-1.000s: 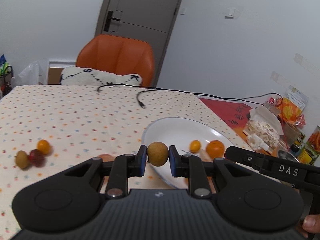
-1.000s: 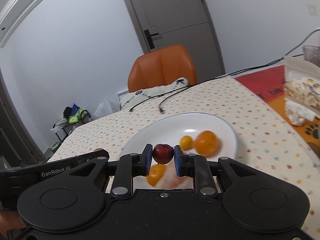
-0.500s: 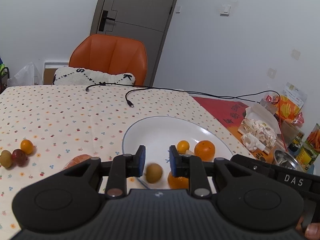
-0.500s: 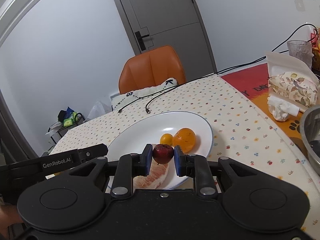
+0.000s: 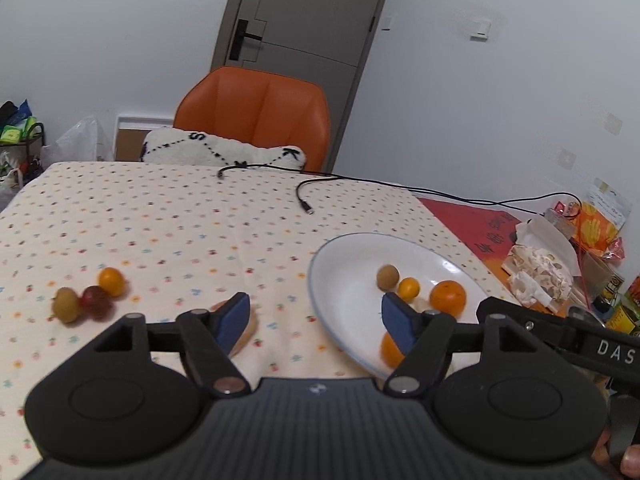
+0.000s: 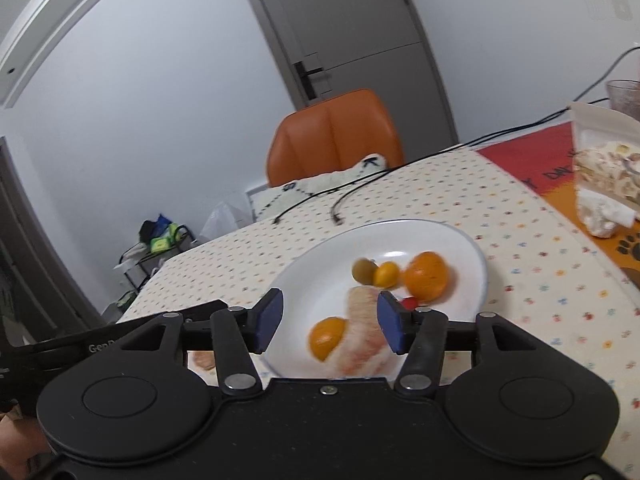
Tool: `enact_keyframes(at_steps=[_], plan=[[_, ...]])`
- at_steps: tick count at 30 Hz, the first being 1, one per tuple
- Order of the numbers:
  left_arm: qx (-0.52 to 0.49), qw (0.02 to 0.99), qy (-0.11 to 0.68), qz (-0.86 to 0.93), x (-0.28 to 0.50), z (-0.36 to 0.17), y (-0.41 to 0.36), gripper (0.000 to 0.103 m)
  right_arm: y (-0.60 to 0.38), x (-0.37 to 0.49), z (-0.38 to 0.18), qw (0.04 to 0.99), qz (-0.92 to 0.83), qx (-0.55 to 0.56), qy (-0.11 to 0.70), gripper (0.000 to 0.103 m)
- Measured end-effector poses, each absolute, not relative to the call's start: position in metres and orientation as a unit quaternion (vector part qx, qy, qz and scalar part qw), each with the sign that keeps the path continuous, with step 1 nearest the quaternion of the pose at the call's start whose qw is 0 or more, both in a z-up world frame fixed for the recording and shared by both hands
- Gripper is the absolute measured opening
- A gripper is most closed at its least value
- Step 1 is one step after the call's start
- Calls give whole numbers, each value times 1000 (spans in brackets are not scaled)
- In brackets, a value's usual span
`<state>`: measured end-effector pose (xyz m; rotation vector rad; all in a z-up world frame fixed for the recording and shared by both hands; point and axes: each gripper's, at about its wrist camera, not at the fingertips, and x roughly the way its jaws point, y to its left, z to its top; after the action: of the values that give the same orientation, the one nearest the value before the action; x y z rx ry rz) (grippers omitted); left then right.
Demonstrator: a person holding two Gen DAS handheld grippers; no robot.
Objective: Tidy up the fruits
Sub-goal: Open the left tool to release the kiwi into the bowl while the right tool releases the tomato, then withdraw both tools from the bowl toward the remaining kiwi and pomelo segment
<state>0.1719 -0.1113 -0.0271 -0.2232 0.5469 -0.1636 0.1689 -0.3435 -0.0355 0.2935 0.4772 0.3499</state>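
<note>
A white plate [image 5: 340, 248] on the dotted tablecloth holds a brown round fruit [image 5: 387, 277], a kumquat [image 5: 408, 288], a mandarin [image 5: 448, 298] and a further orange fruit [image 5: 388, 352] half hidden by a finger. My left gripper [image 5: 316, 320] is open and empty, above the plate's left rim. To its left on the cloth lie a kumquat [image 5: 111, 281], a red fruit [image 5: 95, 300] and a greenish fruit [image 5: 66, 305]. My right gripper [image 6: 330, 320] is open over the plate [image 6: 460, 236], above a pomelo segment [image 6: 362, 336]. A small red fruit [image 6: 409, 303] lies by its right finger.
A second pomelo piece [image 5: 246, 330] lies on the cloth left of the plate. A black cable [image 5: 304, 196] runs across the far side of the table, with an orange chair [image 5: 256, 108] behind it. Snack bags [image 5: 540, 268] and a red mat [image 5: 472, 220] crowd the right side.
My left gripper let the brown fruit go onto the plate and opened wide. My right gripper released the red fruit onto the plate and opened too.
</note>
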Motion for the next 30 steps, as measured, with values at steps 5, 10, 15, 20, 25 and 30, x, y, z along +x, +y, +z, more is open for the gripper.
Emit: enact_keyframes(at_steps=[5,10,15,20,25,30], plan=[[-113,954,271,-68,166,-28,-92,73,-324,169,-34,942,191,144,236,55],[-121,954,269,-60,159,-27,-74,75,-305,169,-35,939,202,135,241,55],[-125,954,268,-47,154,-28,-55,76,-289,169,-37,937,212,130,246,55],[-129,955,267,-31,147,-28,-37,76,-273,169,-38,933,227,123,251,55],[-126,956,263,-20,139,-27,-22,76,-254,170,-39,928,246,113,256,55],[-125,958,258,-4,134,-26,-7,76,-238,170,-41,924,257,105,264,55]])
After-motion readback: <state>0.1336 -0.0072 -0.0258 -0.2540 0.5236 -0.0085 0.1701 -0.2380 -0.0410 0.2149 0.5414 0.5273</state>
